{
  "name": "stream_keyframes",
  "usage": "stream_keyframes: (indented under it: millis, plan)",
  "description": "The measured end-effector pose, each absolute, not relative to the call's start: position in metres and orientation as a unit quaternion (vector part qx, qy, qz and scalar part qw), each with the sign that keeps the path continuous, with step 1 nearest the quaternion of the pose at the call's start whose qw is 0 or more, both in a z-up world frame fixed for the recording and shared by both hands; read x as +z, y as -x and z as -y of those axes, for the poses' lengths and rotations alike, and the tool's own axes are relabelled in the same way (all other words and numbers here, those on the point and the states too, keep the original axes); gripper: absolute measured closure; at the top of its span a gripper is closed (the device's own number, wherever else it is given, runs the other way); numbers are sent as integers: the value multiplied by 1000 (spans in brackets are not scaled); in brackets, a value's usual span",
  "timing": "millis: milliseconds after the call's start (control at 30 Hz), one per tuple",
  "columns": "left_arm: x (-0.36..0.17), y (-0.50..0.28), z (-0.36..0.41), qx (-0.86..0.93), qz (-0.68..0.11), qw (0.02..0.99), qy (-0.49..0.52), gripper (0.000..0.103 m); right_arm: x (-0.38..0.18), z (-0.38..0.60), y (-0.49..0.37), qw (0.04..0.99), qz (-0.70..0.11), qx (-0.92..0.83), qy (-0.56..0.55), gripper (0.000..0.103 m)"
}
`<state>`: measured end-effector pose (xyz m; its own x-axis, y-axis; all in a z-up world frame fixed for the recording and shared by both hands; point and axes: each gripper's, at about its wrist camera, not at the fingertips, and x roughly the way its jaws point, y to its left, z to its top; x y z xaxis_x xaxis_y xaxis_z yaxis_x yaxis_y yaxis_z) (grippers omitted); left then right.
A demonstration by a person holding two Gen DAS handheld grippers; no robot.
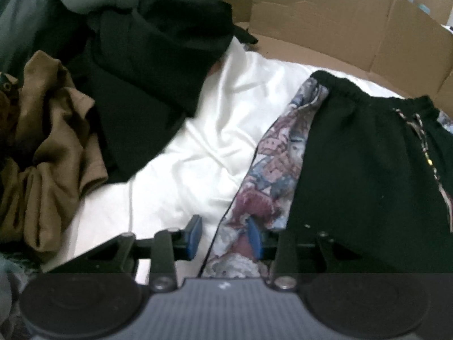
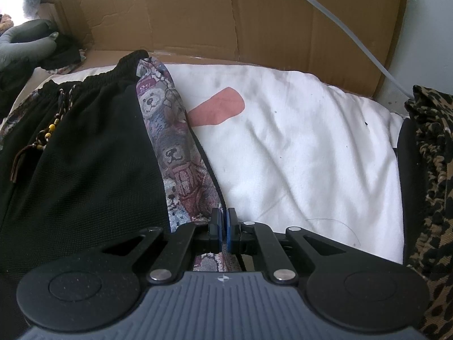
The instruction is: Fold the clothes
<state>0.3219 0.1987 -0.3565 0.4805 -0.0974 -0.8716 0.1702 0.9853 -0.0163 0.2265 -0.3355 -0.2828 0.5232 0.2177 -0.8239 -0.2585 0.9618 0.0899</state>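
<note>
Left wrist view: the left gripper (image 1: 223, 236) points down at the edge of the shorts (image 1: 354, 164), which lie flat on a white sheet (image 1: 203, 119).
Left fingers (image 1: 194, 235): spread apart; the patterned side panel (image 1: 279, 164) and its dark edge lie between them, and neither pad clearly presses on the cloth.
Shorts: black, with an elastic waistband (image 1: 365, 90) at the far end, a beaded drawstring (image 1: 424, 147) near the middle, and a teddy-bear woven strip down each side.
Clothes pile: a brown garment (image 1: 53, 147) and a black garment (image 1: 158, 65) lie heaped on the far left, well apart from the shorts.
Backdrop: a cardboard sheet (image 1: 339, 25) stands behind the white sheet.
Right wrist view: the right gripper (image 2: 223, 228) sits at the opposite edge of the shorts.
Right fingers (image 2: 233, 226): pressed together, pinching the dark edge of the patterned strip.
Sheet mark: a pink patch (image 2: 219, 109) lies on the white sheet just beside the shorts.
Far right: a leopard-print cloth (image 2: 430, 170) borders the sheet.
</note>
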Motion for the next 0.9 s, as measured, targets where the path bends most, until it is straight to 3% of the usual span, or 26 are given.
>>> stream_keyframes:
  millis: [67, 433, 500, 567, 800, 900]
  plan:
    - [-354, -323, -200, -82, -504, 859, -27, 76, -281, 337, -226, 874, -466, 137, 19, 102]
    - [-359, -322, -203, -86, -508, 857, -19, 77, -278, 333, -226, 875, -464, 131, 42, 103]
    - [-360, -322, -200, -97, -513, 853, -24, 94, -274, 336, -227, 878, -459, 128, 44, 103]
    - [-359, -323, -196, -95, -512, 853, -45, 99, -272, 338, -228, 879, -458, 125, 50, 103]
    - [-361, -325, -195, -69, -502, 859, -77, 99, -281, 337, -233, 870, -478, 108, 58, 102]
    - [-356, -328, -193, -69, -509, 855, -75, 93, -273, 332, -235, 873, -469, 121, 53, 100]
